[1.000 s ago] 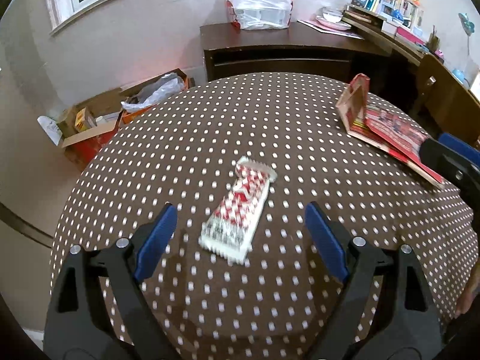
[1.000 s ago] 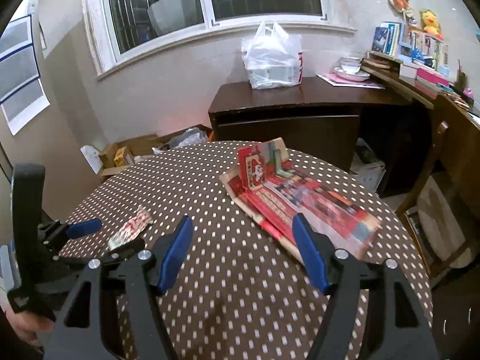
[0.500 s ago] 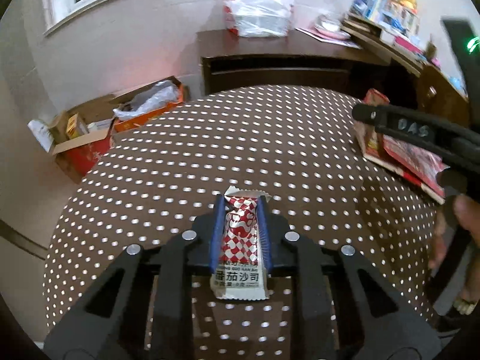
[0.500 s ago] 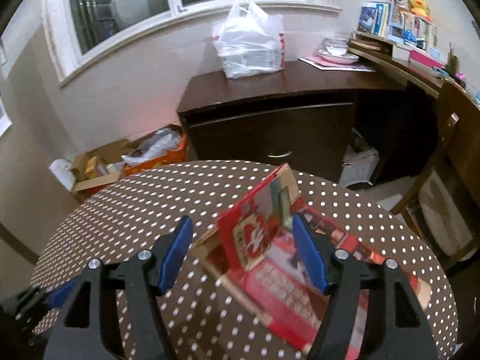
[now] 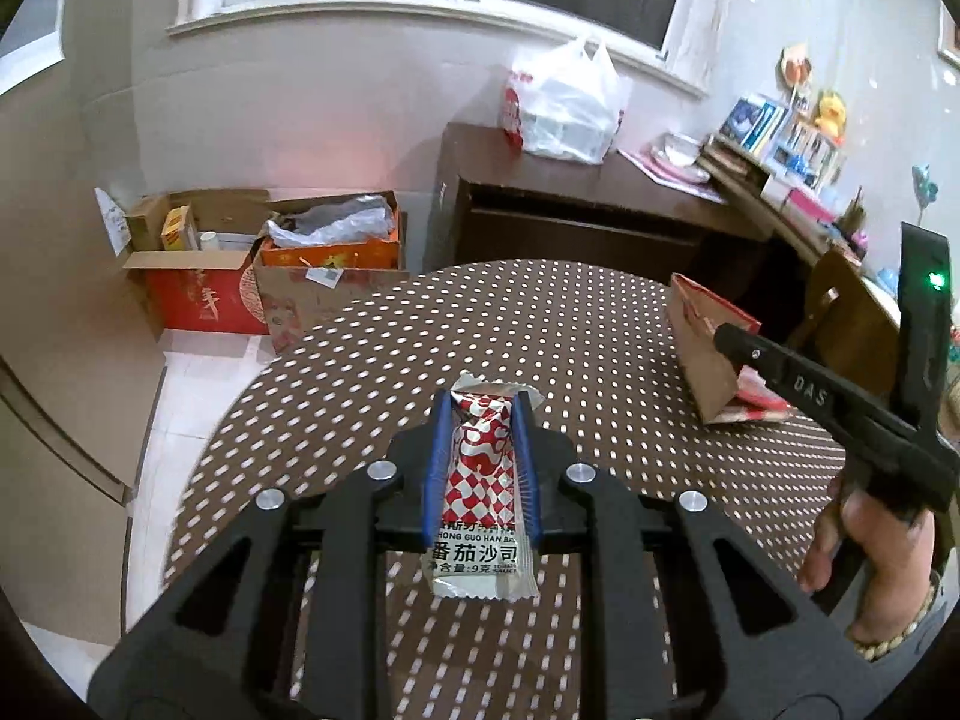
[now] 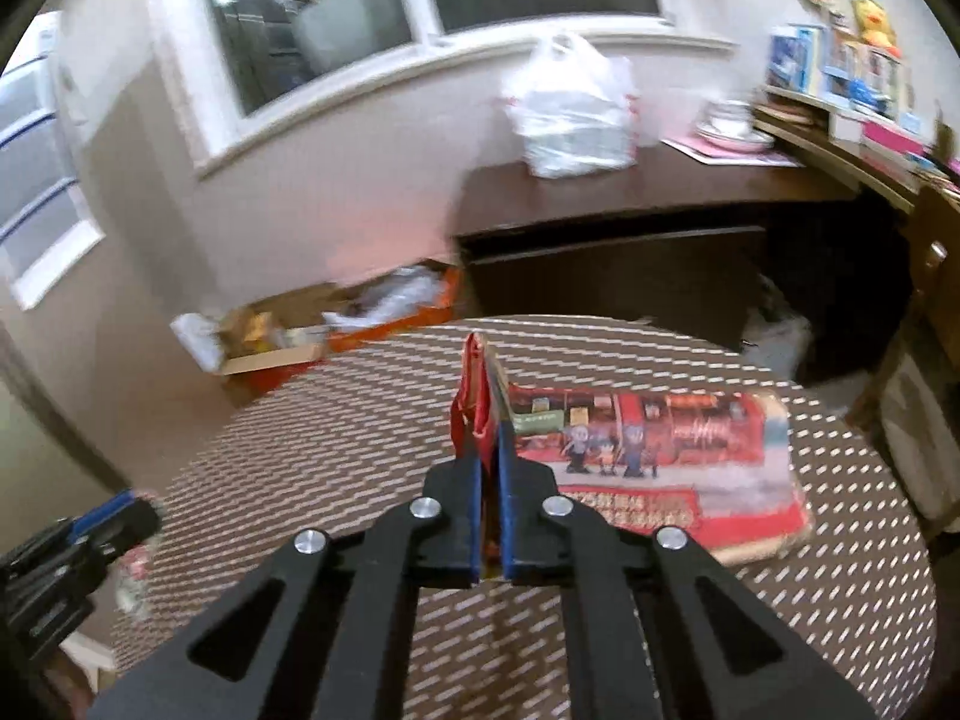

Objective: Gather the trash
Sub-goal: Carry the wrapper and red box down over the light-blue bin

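My left gripper (image 5: 480,414) is shut on a red-and-white checked sauce sachet (image 5: 483,480), held off the brown dotted tablecloth (image 5: 540,312); its silver end hangs towards the camera. My right gripper (image 6: 489,462) is shut on the upright flap (image 6: 474,384) of a flattened red printed carton (image 6: 660,438) lying on the table. In the left wrist view the right gripper (image 5: 723,336) reaches in from the right onto that carton's flap (image 5: 702,354), with a person's hand (image 5: 864,546) on its handle. The left gripper (image 6: 120,516) shows blurred at the left edge of the right wrist view.
Open cardboard boxes (image 5: 252,258) with paper and plastic stand on the floor beyond the table's far left edge. A dark wooden sideboard (image 5: 588,210) behind the table carries a white plastic bag (image 5: 564,108). Cluttered shelves and a wooden chair (image 5: 840,300) stand at the right.
The left gripper closed on the sachet and lifted it from the table. The right gripper moved onto the carton and shut on its raised flap.
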Motion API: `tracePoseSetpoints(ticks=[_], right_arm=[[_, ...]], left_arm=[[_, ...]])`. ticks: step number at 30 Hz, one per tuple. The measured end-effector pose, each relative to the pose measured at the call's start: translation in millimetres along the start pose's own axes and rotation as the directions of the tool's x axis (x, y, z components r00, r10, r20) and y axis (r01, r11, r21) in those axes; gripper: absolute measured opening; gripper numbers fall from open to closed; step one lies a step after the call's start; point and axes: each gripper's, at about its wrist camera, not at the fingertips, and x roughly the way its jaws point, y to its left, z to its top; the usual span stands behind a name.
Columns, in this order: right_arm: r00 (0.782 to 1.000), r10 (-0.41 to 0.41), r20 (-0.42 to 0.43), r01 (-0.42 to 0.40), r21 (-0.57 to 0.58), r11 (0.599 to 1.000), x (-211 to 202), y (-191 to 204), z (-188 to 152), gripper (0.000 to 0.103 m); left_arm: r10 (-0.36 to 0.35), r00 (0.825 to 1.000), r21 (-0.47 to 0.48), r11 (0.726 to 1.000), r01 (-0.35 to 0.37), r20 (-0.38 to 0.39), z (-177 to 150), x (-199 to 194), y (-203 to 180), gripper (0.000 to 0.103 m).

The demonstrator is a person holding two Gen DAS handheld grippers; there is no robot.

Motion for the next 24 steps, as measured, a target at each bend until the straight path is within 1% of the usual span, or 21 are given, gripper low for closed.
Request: tracePoseSetpoints(ticks=[2,5,6,8,9,10,11,13,15,18,21,24], right_arm=[[0.998,0.059,0.022,-0.058,-0.036,0.998,-22,28,-4,0.004],[0.987,0.159,0.029,-0.157,-0.059,0.986,-47,64,-10,0.004],[0.977,0.209,0.028,-0.207,-0.073,0.976,-58,83,-14,0.004],[0.963,0.270,0.020,-0.268,-0.093,0.959,-71,108,-19,0.004],[0.949,0.316,0.014,-0.313,-0.115,0.943,-81,129,-25,0.004],[0.941,0.339,0.011,-0.335,-0.125,0.934,-87,140,-27,0.004],[0.926,0.378,0.003,-0.374,-0.143,0.916,-95,159,-34,0.004],[0.903,0.430,-0.012,-0.427,-0.164,0.890,-105,185,-43,0.004],[0.874,0.484,-0.037,-0.482,-0.179,0.858,-113,217,-54,0.004],[0.838,0.539,-0.083,-0.544,-0.186,0.818,-117,251,-69,0.004],[0.811,0.572,-0.124,-0.584,-0.204,0.785,-118,289,-83,0.004],[0.787,0.595,-0.162,-0.616,-0.220,0.756,-116,324,-99,0.004]], left_arm=[[0.003,1.000,-0.014,1.000,-0.003,0.018,-4,-20,7,0.020],[0.017,0.998,-0.043,0.999,-0.014,0.059,-13,-60,24,0.020],[0.022,0.997,-0.052,0.998,-0.018,0.070,-16,-70,29,0.020],[0.042,0.994,-0.071,0.997,-0.035,0.098,-23,-95,41,0.020],[0.054,0.992,-0.084,0.995,-0.044,0.116,-28,-111,50,0.020],[0.064,0.990,-0.097,0.994,-0.052,0.129,-33,-125,58,0.020],[0.073,0.988,-0.105,0.993,-0.059,0.136,-37,-134,64,0.020],[0.105,0.983,-0.130,0.988,-0.085,0.152,-48,-158,82,0.020],[0.137,0.977,-0.159,0.981,-0.111,0.166,-59,-179,101,0.020],[0.184,0.968,-0.202,0.968,-0.149,0.169,-77,-210,128,0.020],[0.246,0.954,-0.236,0.950,-0.202,0.172,-97,-238,155,0.020],[0.286,0.945,-0.278,0.932,-0.234,0.161,-117,-258,180,0.020]])
